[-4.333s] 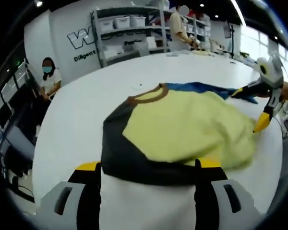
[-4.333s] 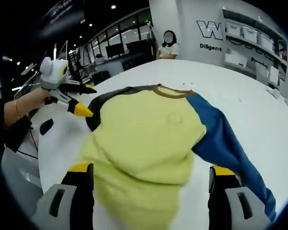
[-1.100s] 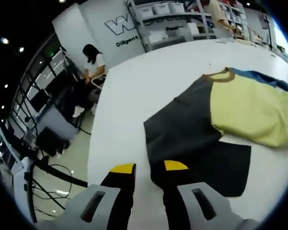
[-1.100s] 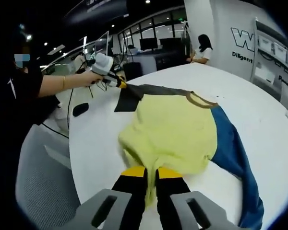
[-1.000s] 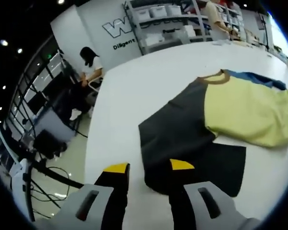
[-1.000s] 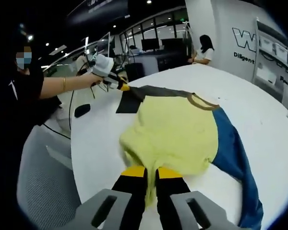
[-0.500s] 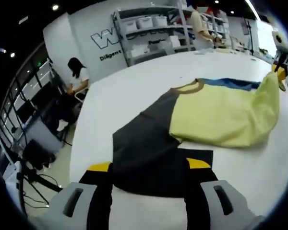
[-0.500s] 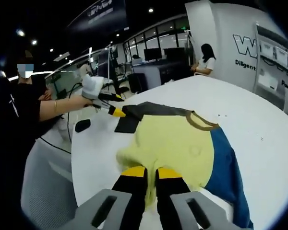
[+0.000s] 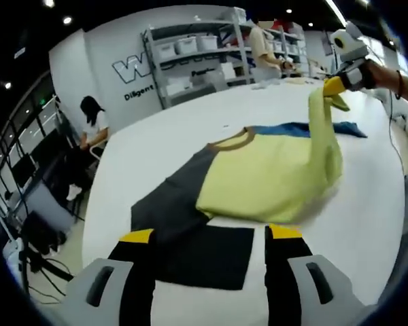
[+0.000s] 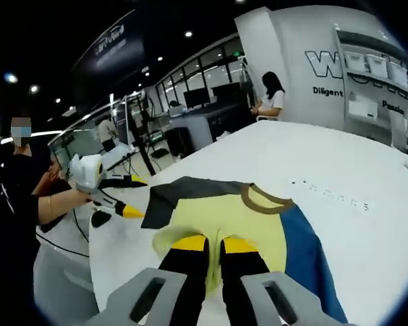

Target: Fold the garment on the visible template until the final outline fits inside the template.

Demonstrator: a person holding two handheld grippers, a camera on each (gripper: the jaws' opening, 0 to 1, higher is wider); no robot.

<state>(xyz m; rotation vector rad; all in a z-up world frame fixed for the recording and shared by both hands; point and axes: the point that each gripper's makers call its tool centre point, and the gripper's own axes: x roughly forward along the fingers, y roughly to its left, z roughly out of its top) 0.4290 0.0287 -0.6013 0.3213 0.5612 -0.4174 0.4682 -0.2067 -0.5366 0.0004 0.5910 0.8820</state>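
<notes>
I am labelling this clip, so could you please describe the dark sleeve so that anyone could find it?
On the white table lies a garment with a yellow body. Its dark sleeve spreads flat toward the open left claw; the opposite sleeve is blue.

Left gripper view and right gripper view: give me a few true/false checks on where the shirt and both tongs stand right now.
1. The right tongs are shut on the yellow hem of the yellow, dark grey and blue long-sleeved shirt. True.
2. The left tongs grip the dark grey sleeve. False: they are open, the sleeve lying flat between the jaws.
3. The hem is lifted off the white table. True.
4. The blue sleeve is folded over the chest. False: it lies out to the side.
</notes>
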